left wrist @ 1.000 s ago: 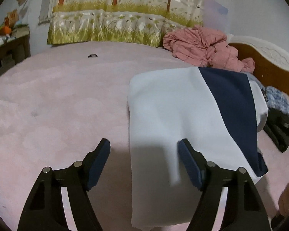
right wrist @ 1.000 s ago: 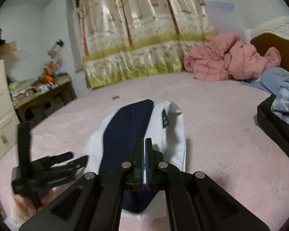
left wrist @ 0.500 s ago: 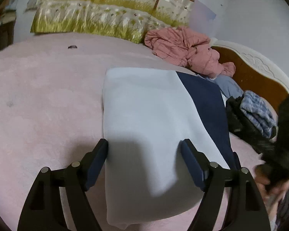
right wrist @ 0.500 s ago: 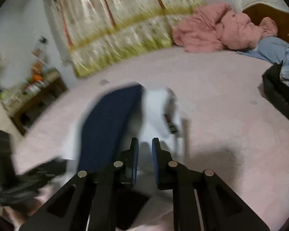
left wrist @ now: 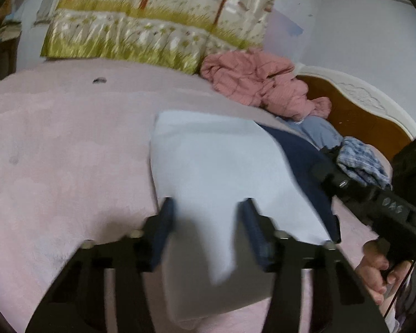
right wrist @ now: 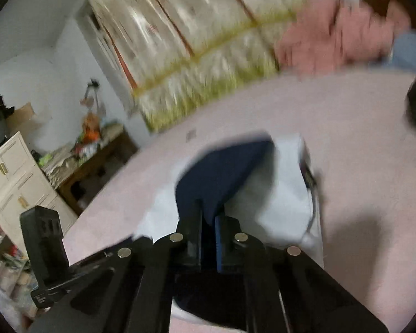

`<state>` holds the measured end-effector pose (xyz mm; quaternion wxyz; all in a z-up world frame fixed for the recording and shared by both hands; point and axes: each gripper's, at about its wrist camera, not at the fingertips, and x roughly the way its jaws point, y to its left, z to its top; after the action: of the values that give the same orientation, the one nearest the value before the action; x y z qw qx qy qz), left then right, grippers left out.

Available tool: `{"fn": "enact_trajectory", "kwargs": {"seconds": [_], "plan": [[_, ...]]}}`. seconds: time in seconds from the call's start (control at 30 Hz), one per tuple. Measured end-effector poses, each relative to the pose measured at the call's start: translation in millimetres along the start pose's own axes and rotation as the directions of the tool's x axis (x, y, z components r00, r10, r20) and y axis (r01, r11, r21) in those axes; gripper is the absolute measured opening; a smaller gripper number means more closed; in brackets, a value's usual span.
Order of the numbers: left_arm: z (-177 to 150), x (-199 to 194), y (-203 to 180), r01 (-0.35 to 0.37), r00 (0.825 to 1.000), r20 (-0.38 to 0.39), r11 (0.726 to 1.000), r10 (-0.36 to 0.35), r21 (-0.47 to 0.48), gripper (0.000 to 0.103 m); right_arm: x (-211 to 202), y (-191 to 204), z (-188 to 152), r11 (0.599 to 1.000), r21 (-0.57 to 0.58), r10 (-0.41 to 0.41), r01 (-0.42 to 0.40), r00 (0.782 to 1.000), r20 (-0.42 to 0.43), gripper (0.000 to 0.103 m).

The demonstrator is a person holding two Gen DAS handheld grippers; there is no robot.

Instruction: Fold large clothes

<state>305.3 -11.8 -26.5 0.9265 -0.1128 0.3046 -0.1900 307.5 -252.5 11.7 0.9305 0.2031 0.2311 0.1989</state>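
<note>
The folded garment ran lengthwise ahead of the left hand-held gripper, whose jaws were closing astride its near edge; the right hand-held gripper was clenched on its navy panel.

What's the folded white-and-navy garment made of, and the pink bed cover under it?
Folded white-and-navy garment: looks like smooth matte woven or knit fabric, holding soft creaseless folds; fibre unclear. Pink bed cover: seems plush, fleece-like, with a mottled, fuzzy nap.

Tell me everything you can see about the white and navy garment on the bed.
The white and navy garment lies folded into a flat oblong on the pink bedspread. It looks like soft, smooth fabric, mostly white with a navy panel along one side. The right claw is shut on its navy edge; the left claw is closing around its near white end.
</note>
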Motion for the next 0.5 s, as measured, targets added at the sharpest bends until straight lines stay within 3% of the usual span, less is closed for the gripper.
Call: {"fn": "enact_trajectory", "kwargs": {"seconds": [0.07,0.13,0.2,0.27,0.3,0.37,0.43,0.5], "plan": [[1,-7,-10,0.048,0.999,0.017,0.998,-0.049,0.044,0.036,-23,14,4,0.994,-0.076,-0.076,0.084,0.992,0.099,0.007],[-1,-10,-25,0.018,0.999,0.027,0.994,-0.021,0.107,0.038,-31,18,3,0.980,-0.111,-0.150,0.165,0.980,0.132,0.007],[-5,-7,-36,-0.037,0.999,0.027,0.985,0.033,0.168,0.047,-10,9,-2,0.958,-0.124,-0.258,0.260,0.966,0.036,0.007],[-9,4,-42,-0.114,0.993,0.008,0.970,0.115,0.215,0.051,22,-14,-11,0.966,-0.053,-0.259,0.254,0.955,-0.144,0.007],[-11,10,-43,-0.139,0.990,-0.003,0.964,0.143,0.225,0.052,30,-20,-15,0.970,-0.028,-0.242,0.241,0.952,-0.185,0.009],[-11,12,-39,-0.146,0.988,-0.013,0.967,0.152,0.211,0.056,25,-16,-13,0.969,-0.035,-0.246,0.243,0.956,-0.160,0.011],[-8,12,-32,-0.131,0.990,-0.022,0.975,0.137,0.181,0.058,17,-12,-11,0.967,-0.044,-0.253,0.250,0.960,-0.122,0.021],[-8,12,-27,-0.118,0.992,-0.034,0.981,0.125,0.155,0.061,9,-17,-8,0.964,-0.002,-0.266,0.267,0.959,-0.099,0.050]]}}
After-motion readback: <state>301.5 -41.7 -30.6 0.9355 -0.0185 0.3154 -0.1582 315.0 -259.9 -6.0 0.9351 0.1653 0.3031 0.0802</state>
